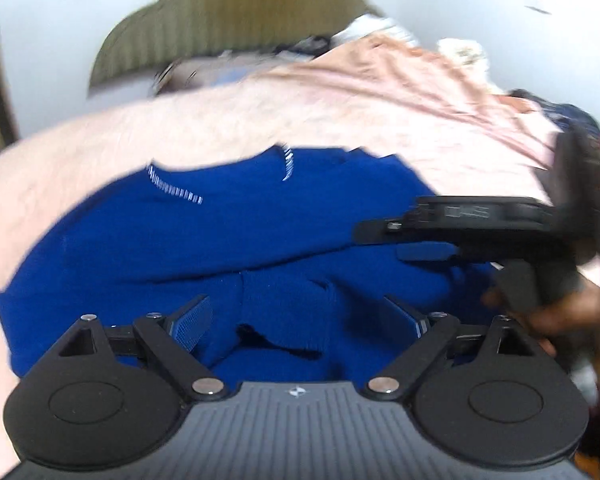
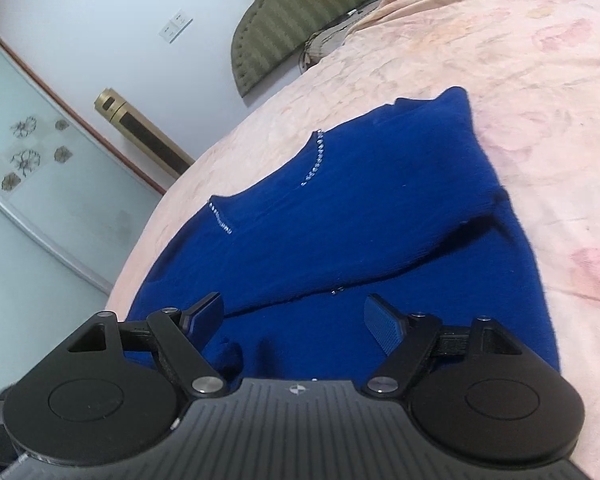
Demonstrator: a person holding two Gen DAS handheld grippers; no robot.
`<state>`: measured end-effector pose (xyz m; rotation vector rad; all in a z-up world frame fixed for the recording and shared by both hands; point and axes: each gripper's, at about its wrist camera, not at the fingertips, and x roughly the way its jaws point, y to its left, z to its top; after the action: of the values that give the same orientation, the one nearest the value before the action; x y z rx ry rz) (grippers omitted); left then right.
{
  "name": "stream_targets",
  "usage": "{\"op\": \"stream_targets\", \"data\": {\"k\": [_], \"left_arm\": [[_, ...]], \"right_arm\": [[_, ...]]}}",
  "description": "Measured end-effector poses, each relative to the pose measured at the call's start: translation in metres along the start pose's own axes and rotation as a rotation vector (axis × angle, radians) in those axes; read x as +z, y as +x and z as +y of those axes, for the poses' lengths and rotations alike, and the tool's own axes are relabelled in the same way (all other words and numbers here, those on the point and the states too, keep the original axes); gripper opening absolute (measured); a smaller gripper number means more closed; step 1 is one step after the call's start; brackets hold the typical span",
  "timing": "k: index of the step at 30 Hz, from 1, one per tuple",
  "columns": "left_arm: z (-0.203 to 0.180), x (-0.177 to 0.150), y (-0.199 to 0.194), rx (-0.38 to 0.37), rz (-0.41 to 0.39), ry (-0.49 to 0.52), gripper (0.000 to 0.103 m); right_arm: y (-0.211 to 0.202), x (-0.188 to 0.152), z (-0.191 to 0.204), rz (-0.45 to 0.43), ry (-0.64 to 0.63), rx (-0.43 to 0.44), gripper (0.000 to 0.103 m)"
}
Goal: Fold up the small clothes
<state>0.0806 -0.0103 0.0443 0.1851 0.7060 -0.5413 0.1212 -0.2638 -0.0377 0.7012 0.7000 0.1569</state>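
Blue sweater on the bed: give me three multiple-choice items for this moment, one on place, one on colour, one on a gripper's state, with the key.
1. Where does the blue sweater lie?
A. On the pink bedspread
B. On a wooden floor
C. Over a chair back

2. What colour is the trim along its neckline?
A. Red
B. Silvery white
C. Black

3. How does the left gripper stand?
A. Shut on a sleeve
B. Shut on nothing
C. Open, with folded fabric below its fingers

Key:
1 A, pink patterned cloth surrounds the sweater on all visible sides.
2 B, a row of pale shiny dots follows the neckline in both wrist views.
3 C, its two fingers stand wide apart and nothing is pinched between them.
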Motion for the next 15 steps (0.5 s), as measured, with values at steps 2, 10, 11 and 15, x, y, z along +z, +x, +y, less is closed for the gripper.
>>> {"op": "stream_targets", "data": {"k": [2,10,11,15], "left_arm": [[0.006,-0.005,-0.018,0.016,-0.052,0.016,0.092],[0.068,-0.019,-0.026,0.409,-0.024,-0.121,0.092],[0.076,-0.021,-0.024,0.430,-0.001,-0.154,0.092],[0.095,-0.033,-0.019,0.471,0.049,-0.235,0.092]], "right_arm": [[-0.001,-0.001,0.004,0.000,-0.021,-0.012,0.081],[-0.003,-0.011,0.024,0.056,-0.103,0.085,0.081],[-0.004,-0.015,0.031,0.066,-0.149,0.104,0.081],[-0.006,-0.040,0.075,0.069,-0.551,-0.020,0.080]]}}
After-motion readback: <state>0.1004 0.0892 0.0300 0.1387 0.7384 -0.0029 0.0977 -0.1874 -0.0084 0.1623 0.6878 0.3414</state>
